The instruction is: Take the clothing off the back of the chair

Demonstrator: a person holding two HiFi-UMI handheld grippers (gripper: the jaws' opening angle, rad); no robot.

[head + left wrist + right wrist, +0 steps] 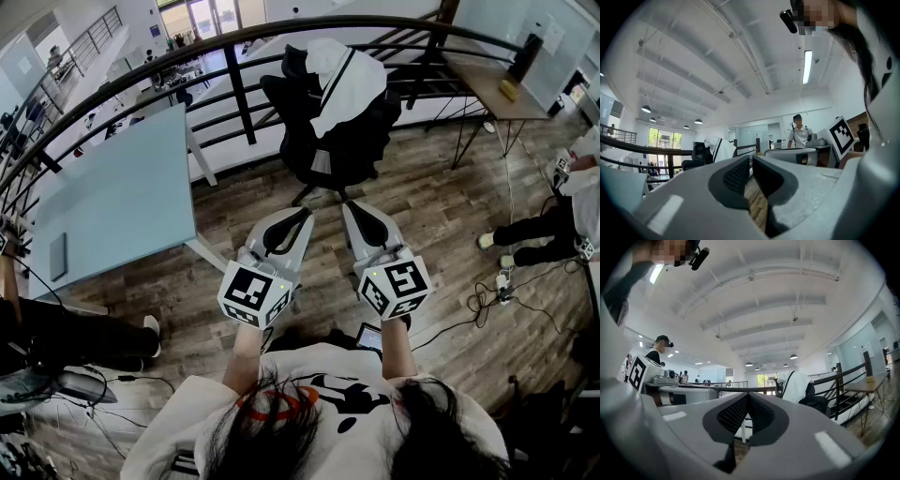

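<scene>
A white garment with a black stripe (342, 80) hangs over the back of a black office chair (323, 141) by the railing, ahead of me. Both grippers are held low in front of my body, well short of the chair. The left gripper (307, 212) is shut with nothing between its tips. The right gripper (349, 204) is likewise shut and empty. In the left gripper view the garment (715, 147) shows small, left of the shut tips (751, 157). In the right gripper view the garment (794, 386) and chair (815, 401) lie right of the tips (747, 394).
A pale blue table (112, 197) stands at my left and a curved dark railing (234, 84) runs behind the chair. A wooden desk (497, 89) is at the back right. A seated person (553, 225) and floor cables (487, 300) are on the right; another person's legs (75, 328) are on the left.
</scene>
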